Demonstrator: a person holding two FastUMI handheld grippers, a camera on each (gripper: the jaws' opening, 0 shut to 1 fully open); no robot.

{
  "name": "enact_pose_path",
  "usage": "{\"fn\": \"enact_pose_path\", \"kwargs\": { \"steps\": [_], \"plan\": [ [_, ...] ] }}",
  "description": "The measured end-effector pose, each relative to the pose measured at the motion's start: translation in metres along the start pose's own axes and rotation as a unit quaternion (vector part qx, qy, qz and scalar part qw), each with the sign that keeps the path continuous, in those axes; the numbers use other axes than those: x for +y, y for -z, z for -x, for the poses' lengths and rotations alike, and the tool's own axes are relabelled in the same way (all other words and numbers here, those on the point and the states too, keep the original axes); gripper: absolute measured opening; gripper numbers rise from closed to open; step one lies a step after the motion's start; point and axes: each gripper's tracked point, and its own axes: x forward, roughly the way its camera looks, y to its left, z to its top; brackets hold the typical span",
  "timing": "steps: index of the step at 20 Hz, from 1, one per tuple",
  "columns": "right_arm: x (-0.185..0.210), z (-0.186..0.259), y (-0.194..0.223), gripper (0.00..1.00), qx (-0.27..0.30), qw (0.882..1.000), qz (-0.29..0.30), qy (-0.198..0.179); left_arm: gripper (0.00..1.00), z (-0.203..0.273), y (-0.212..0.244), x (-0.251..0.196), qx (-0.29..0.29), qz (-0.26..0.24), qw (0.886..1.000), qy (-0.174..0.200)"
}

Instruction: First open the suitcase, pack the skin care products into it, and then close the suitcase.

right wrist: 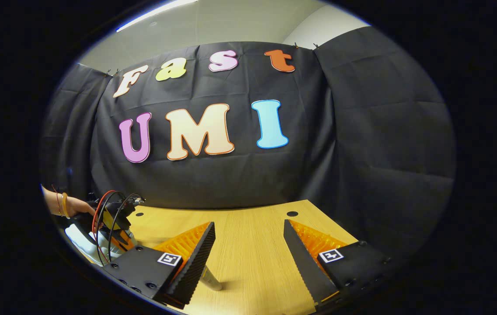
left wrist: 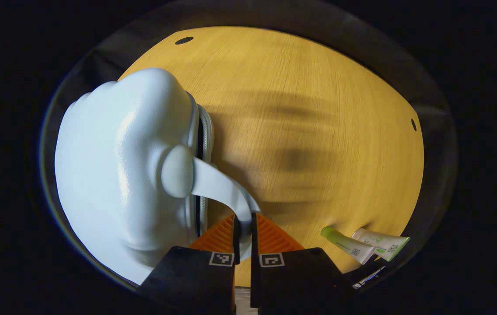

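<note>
A wooden table (left wrist: pixel 318 131) stands before black cloth walls. The white suitcase (left wrist: pixel 117 166) sits near its left edge, two tubes (left wrist: pixel 364 246) nearer the right. The left tool (left wrist: pixel 243 238) clamps the suitcase's handle (left wrist: pixel 222 188); the right tool (right wrist: pixel 248 249) hovers with fingers spread

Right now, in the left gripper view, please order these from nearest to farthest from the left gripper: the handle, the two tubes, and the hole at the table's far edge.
1. Handle: white, clamped in the left gripper.
2. Tubes: lower right on the table; which is nearer is too close to call.
3. Hole: top, at the far edge.
</note>
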Motion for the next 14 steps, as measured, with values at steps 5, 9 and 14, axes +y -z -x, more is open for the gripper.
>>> {"fn": "enact_pose_path", "kwargs": {
  "steps": [5, 9, 14],
  "plan": [
    [0.002, 0.001, 0.003, 0.98, 0.005, 1.000, 0.002, -0.003, 0.05, 0.002, -0.001, -0.004, -0.006, 0.002, 1.000, 0.022],
    [0.001, 0.002, 0.003, 0.98, 0.004, 1.000, 0.013, -0.004, 0.00, 0.016, -0.003, -0.009, -0.032, -0.020, 0.999, 0.029],
    [0.006, 0.004, 0.005, 0.98, 0.006, 1.000, 0.008, -0.011, 0.00, 0.044, -0.010, -0.020, -0.062, -0.016, 0.996, 0.059]
  ]
}}
